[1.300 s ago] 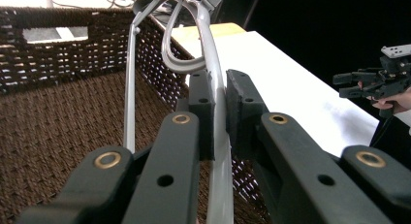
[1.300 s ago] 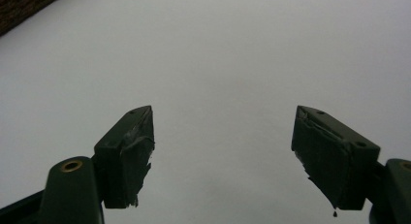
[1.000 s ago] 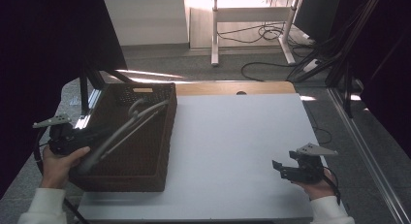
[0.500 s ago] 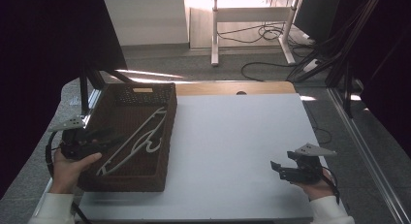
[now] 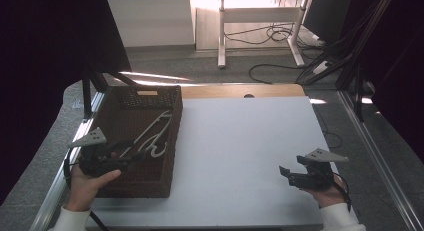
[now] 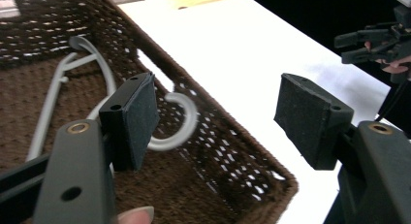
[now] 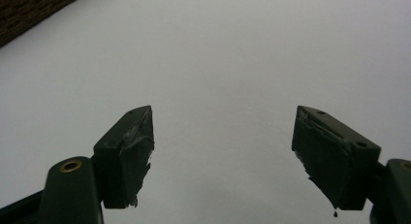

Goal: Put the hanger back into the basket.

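Since a second ago the left gripper (image 5: 131,157) has drawn back toward the near end of the brown wicker basket (image 5: 167,141), its jaws just opened wide and holding nothing. Just beyond them the white clothes hangers (image 5: 151,136) now lie on the basket floor, released, their hook (image 6: 180,122) nearest the pads. Well off to that gripper's right, the right gripper (image 5: 286,174) rests over the white tabletop (image 5: 240,141), jaws spread and empty.

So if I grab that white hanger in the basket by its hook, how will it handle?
The white hanger looks like thin moulded plastic, so probably light and fairly stiff. It is long and lies flat in the brown basket, so held by the hook it would likely swing and could catch the woven wall.
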Demonstrator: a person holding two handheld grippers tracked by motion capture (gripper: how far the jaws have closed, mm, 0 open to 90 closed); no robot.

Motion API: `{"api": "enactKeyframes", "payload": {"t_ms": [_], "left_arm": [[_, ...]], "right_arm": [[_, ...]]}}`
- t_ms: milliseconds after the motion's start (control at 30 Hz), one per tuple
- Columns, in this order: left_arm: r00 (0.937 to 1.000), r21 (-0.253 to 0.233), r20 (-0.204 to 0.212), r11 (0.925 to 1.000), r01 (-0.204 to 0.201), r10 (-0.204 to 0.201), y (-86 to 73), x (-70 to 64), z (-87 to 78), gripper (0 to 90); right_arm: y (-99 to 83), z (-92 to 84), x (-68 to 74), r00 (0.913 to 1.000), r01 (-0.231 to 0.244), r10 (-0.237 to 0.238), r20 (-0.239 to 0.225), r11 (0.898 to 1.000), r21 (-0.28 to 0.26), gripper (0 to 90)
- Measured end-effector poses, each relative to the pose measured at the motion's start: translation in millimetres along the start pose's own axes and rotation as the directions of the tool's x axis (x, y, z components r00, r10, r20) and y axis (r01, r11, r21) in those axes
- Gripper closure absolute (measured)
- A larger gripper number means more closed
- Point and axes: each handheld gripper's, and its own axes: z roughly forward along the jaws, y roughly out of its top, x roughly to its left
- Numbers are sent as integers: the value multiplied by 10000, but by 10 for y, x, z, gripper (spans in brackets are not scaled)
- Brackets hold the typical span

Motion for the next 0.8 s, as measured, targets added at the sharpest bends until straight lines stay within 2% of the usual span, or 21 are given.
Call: {"api": "enactKeyframes", "payload": {"t_ms": [300, 533, 800], "left_arm": [[9993, 438, -196, 9986, -308, 316, -52, -203, 187, 301], [9994, 479, -200, 9985, -272, 281, -65, -216, 204, 290], [9988, 444, -228, 9981, -430, 440, -22, -249, 248, 264]], "right_arm": [[1, 2, -6, 9999, 82, -82, -119, 10000, -11, 235], [3, 0, -6, 9999, 99, -99, -106, 9999, -43, 234], [0, 7, -26, 9997, 144, -146, -177, 9998, -99, 228]]}}
